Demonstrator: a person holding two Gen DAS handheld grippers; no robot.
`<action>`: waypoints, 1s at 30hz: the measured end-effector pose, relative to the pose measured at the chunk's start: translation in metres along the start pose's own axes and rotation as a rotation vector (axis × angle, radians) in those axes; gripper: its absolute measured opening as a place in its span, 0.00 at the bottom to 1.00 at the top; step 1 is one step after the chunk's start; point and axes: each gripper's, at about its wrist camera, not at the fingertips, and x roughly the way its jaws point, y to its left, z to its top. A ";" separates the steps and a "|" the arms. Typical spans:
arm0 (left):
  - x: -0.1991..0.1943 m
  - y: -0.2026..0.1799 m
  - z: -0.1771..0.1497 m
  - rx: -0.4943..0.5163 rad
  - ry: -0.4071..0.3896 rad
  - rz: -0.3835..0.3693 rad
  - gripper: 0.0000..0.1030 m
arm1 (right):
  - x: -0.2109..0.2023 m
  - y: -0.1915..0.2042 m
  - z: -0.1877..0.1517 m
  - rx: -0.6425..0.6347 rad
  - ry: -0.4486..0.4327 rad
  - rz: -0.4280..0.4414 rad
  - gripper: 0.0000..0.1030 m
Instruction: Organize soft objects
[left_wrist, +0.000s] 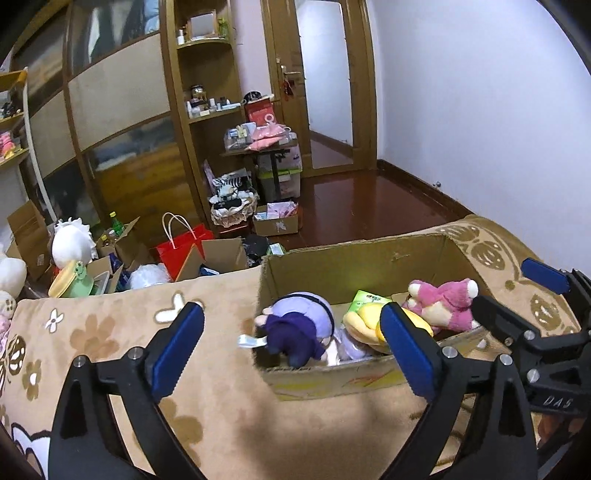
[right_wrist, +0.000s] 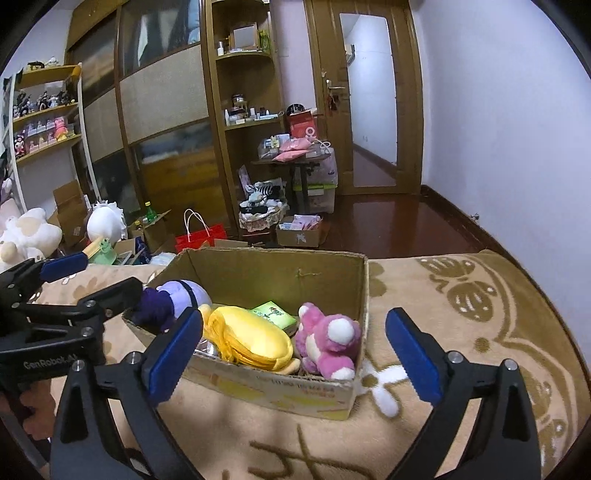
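Observation:
A cardboard box (left_wrist: 332, 382) (right_wrist: 280, 391) sits on a beige patterned blanket. Inside lie a purple plush doll (left_wrist: 295, 328) (right_wrist: 173, 299), a yellow plush (left_wrist: 369, 321) (right_wrist: 251, 339), a green packet (left_wrist: 365, 299) (right_wrist: 275, 314) and a pink plush bear (left_wrist: 443, 302) (right_wrist: 332, 339). My left gripper (left_wrist: 291, 350) is open and empty, just in front of the box. My right gripper (right_wrist: 291, 354) is open and empty, in front of the box; it shows at the right edge in the left wrist view (left_wrist: 517, 295). The left gripper shows at the left in the right wrist view (right_wrist: 92, 277).
The blanket (left_wrist: 221, 424) (right_wrist: 461, 314) covers the surface around the box. Beyond its far edge the floor holds open cartons, a red paper bag (left_wrist: 184, 247) (right_wrist: 201, 236), white plush toys (left_wrist: 70, 240) (right_wrist: 26, 236) and a basket (left_wrist: 232, 206). Wardrobe, shelves and a door stand behind.

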 end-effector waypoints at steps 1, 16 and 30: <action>-0.005 0.002 0.000 -0.005 -0.006 0.001 0.94 | -0.006 0.000 0.001 0.000 -0.007 -0.003 1.00; -0.092 0.015 -0.016 -0.021 -0.079 0.016 0.97 | -0.095 -0.001 0.006 0.013 -0.102 -0.015 1.00; -0.136 0.014 -0.046 -0.025 -0.121 0.025 0.97 | -0.147 -0.003 -0.014 0.034 -0.175 -0.026 1.00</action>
